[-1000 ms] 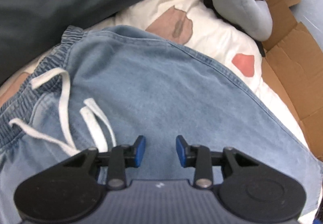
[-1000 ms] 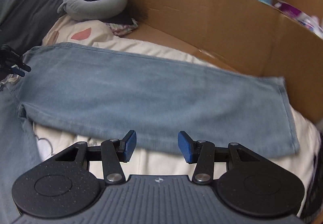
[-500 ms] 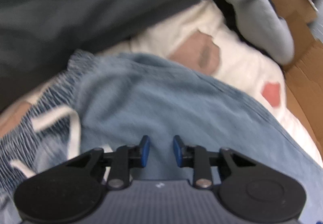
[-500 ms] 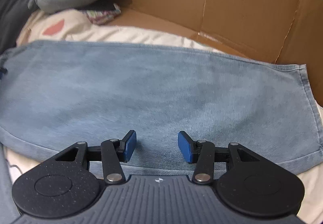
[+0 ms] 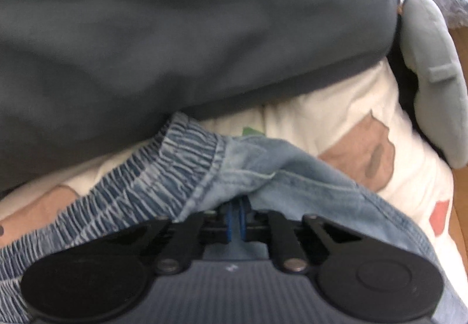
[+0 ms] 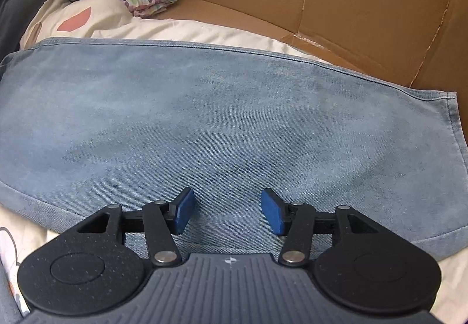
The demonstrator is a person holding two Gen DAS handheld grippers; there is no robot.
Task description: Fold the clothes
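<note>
Jeans (image 5: 307,177): left tongs (image 5: 237,217) have just closed, pinching denim below the waistband (image 5: 163,166). Right tongs (image 6: 226,211) hover wide over the leg; grab its near edge before lifting together.

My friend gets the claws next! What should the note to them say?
Left claw: shut on the jeans, pinching denim just below the waistband.
Right claw: open over the leg, gripping nothing.
The jeans lie on the bed; the leg is spread flat with its hem near the cardboard.
Done: waist end gripped.
Left: probably grip the leg, then fold the jeans.
</note>
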